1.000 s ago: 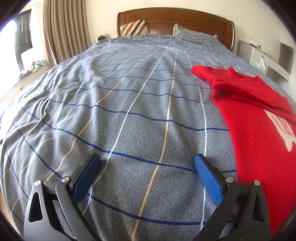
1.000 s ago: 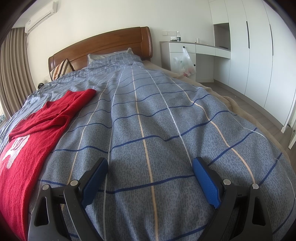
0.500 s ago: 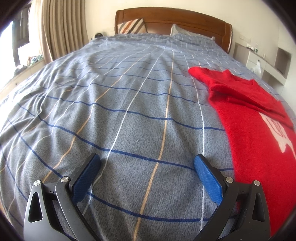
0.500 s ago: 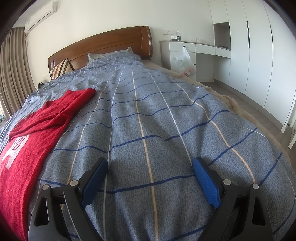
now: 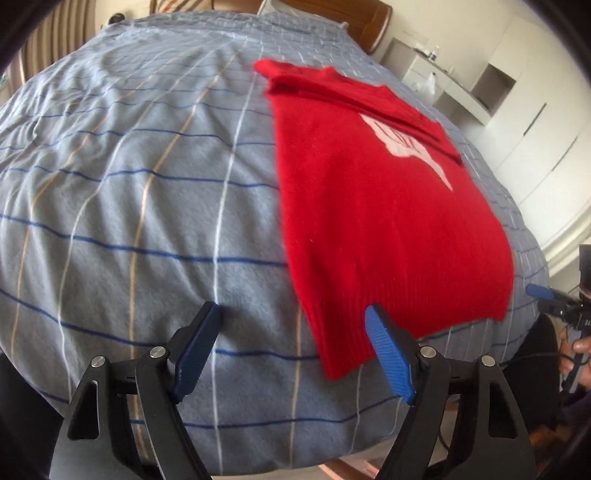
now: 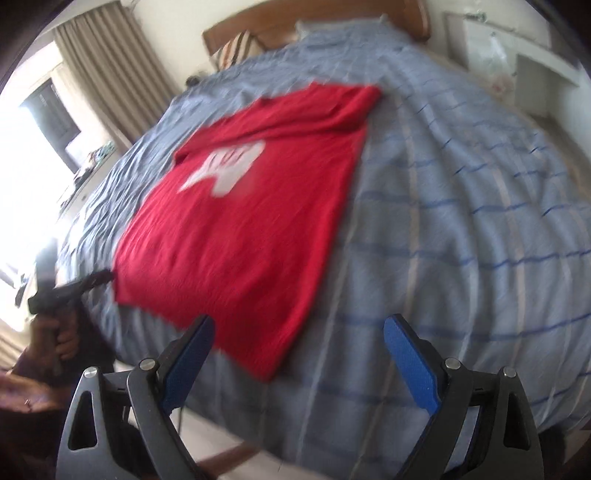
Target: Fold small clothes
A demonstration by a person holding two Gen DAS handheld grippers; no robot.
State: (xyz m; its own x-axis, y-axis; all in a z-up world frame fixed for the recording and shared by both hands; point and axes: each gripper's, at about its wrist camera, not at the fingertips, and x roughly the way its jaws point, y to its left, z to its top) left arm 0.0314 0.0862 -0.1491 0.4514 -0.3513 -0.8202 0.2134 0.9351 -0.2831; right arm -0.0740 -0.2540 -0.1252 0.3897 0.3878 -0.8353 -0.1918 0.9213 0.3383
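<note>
Fingers released on both grippers, nothing between them.
I see the red sweater (image 5: 388, 221) flat on the bed (image 5: 129, 184), running near to far; its near hem faces both, left gripper (image 5: 295, 350) and right gripper (image 6: 299, 354) alike.

A bed (image 5: 147, 192) with a blue-grey checked cover carries a red sweater (image 5: 388, 221), lying flat toward three o'clock in the left wrist view; pillows (image 6: 236, 48) lie at twelve.

Blue-grey checked bedspread (image 5: 147, 206) fills frame. Wooden headboard (image 6: 280, 22) at top, striped pillow (image 6: 236, 50) below it. Beige curtains (image 6: 110, 66) upper left, bright window (image 6: 48, 110) beside. White cabinets (image 5: 524, 122) upper right.
</note>
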